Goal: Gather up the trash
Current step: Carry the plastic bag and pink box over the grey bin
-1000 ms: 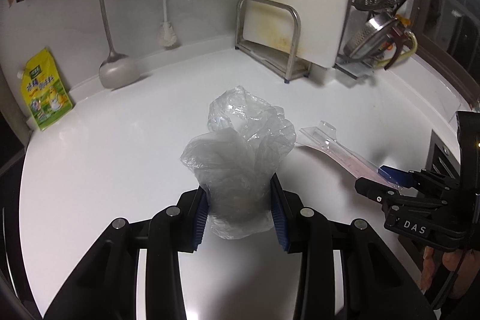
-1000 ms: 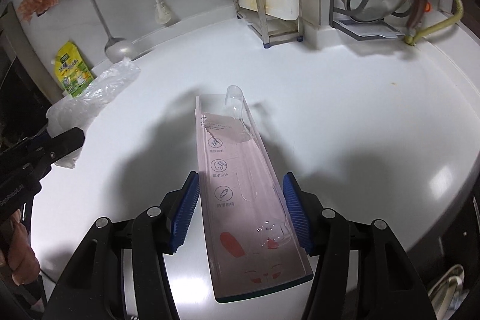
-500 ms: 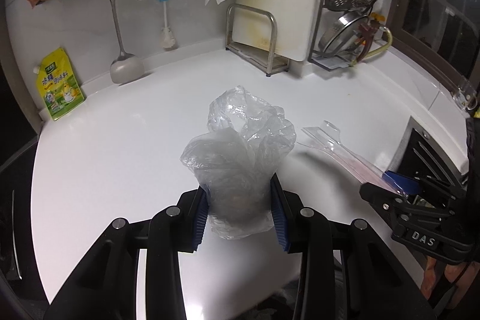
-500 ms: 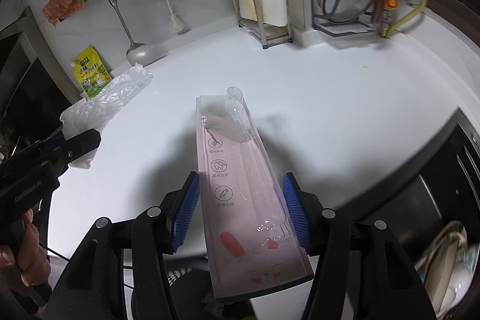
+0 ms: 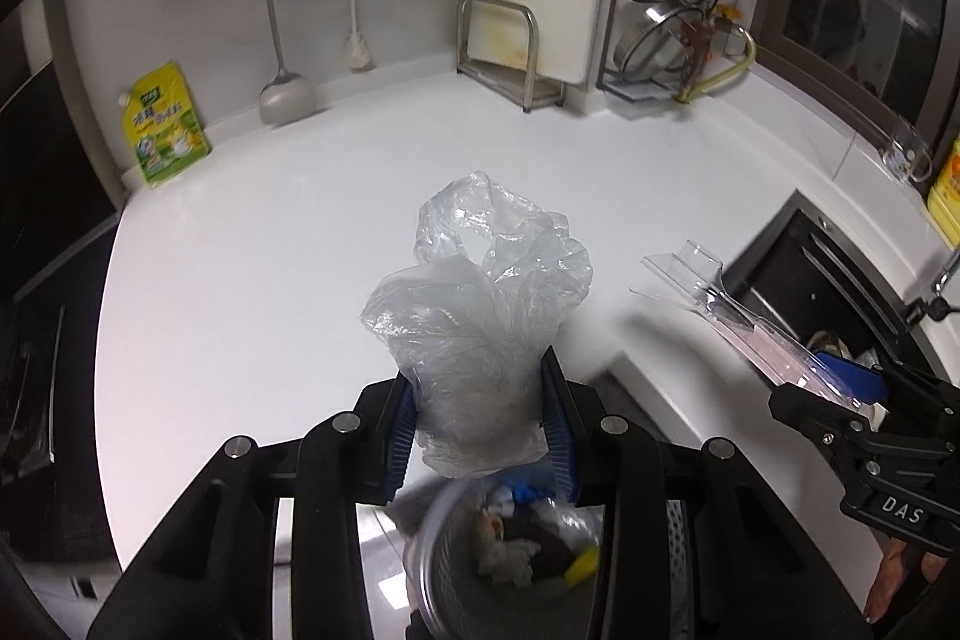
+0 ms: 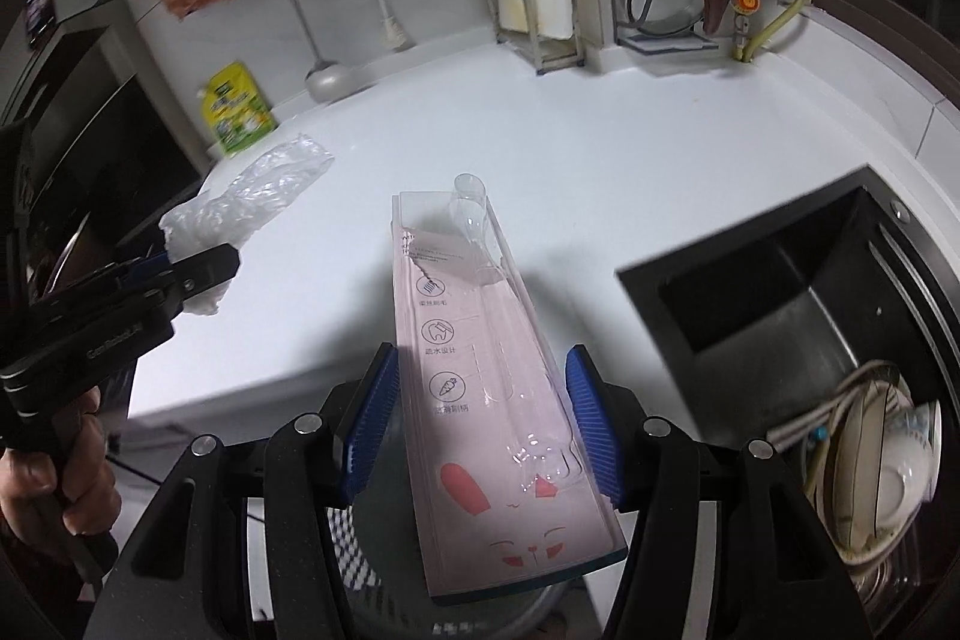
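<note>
Crumpled clear plastic bag (image 5: 480,340), pinched between the blue-padded fingers of the left gripper (image 5: 483,424), hangs above a mesh trash bin (image 5: 510,562) holding mixed scraps. Pink toothbrush blister pack (image 6: 498,370) with rabbit print, clamped lengthwise by the right gripper (image 6: 480,418), sits off the white surface (image 6: 540,160) edge, beside the dark sink (image 6: 810,310) with dishes.

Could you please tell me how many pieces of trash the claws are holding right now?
2. The crumpled plastic bag is clamped in the left claw, above the trash bin. The pink toothbrush package is in the right claw. Neither is dropped yet.
</note>
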A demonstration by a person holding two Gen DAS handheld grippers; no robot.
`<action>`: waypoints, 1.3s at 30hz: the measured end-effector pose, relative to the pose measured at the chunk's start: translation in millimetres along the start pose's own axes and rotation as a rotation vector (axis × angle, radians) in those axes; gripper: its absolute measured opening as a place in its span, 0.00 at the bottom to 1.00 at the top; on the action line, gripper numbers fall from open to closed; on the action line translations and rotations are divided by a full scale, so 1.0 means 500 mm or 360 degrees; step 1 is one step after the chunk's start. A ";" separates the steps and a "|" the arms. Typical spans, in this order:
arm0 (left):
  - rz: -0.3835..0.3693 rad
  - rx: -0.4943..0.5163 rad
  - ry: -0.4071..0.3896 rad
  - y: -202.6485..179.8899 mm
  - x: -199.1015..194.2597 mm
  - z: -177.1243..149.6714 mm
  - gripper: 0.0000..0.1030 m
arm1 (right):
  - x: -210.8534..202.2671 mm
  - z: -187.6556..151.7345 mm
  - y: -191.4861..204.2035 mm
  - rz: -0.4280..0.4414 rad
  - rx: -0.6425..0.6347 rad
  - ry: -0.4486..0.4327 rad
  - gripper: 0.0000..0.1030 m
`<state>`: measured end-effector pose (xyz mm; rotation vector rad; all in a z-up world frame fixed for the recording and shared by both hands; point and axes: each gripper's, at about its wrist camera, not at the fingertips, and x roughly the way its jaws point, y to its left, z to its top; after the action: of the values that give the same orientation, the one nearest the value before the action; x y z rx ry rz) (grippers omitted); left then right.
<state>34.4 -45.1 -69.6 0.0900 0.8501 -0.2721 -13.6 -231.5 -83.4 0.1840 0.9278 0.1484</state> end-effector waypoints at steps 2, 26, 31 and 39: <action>0.0012 -0.0007 0.0011 -0.009 -0.015 -0.029 0.36 | -0.016 -0.033 0.007 0.0023 -0.0026 0.0026 0.54; 0.0058 -0.0054 0.0359 -0.054 -0.006 -0.274 0.36 | -0.005 -0.224 0.005 0.0088 -0.0077 0.0260 0.54; 0.0039 -0.0045 0.0374 -0.056 0.009 -0.279 0.36 | 0.023 -0.236 0.024 0.0090 -0.0100 0.0308 0.54; 0.0042 -0.0045 0.0403 -0.047 0.019 -0.282 0.36 | 0.057 -0.229 0.044 0.0092 -0.0126 0.0357 0.54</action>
<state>-68.8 -43.4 -168.9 0.1108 1.1032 -0.2269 -90.0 -193.3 -168.1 0.1223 1.1385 0.2630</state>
